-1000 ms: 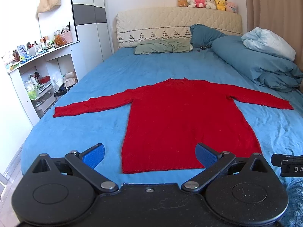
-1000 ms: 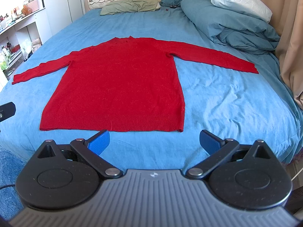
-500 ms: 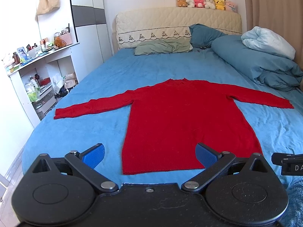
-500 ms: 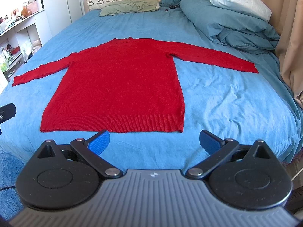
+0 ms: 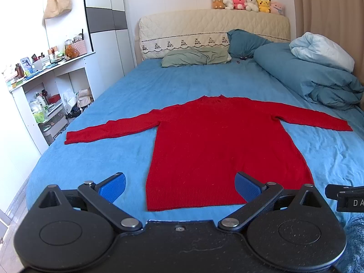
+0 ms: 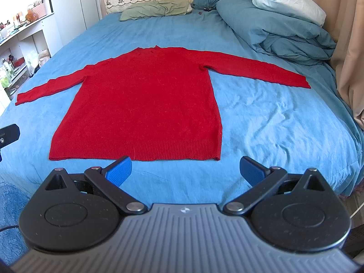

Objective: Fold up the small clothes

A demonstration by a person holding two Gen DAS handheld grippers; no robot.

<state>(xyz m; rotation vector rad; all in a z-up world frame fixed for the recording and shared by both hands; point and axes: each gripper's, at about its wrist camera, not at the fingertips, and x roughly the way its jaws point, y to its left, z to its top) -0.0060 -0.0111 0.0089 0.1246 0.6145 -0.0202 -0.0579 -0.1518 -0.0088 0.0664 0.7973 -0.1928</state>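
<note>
A red long-sleeved sweater (image 5: 218, 145) lies flat on the blue bed sheet (image 5: 95, 159), sleeves spread out to both sides, hem nearest me. It also shows in the right wrist view (image 6: 147, 104). My left gripper (image 5: 180, 186) is open and empty, held above the hem near its left corner. My right gripper (image 6: 185, 170) is open and empty, just short of the hem, towards its right half. Neither gripper touches the sweater.
A rolled blue duvet (image 5: 318, 79) with a white pillow lies along the bed's right side. Pillows (image 5: 195, 56) and a headboard are at the far end. White shelves (image 5: 45, 91) full of small items stand left of the bed. A curtain (image 6: 350, 45) hangs at right.
Both grippers have barely shifted; the view has crept slightly. The sweater has not moved and both grippers stay open.
</note>
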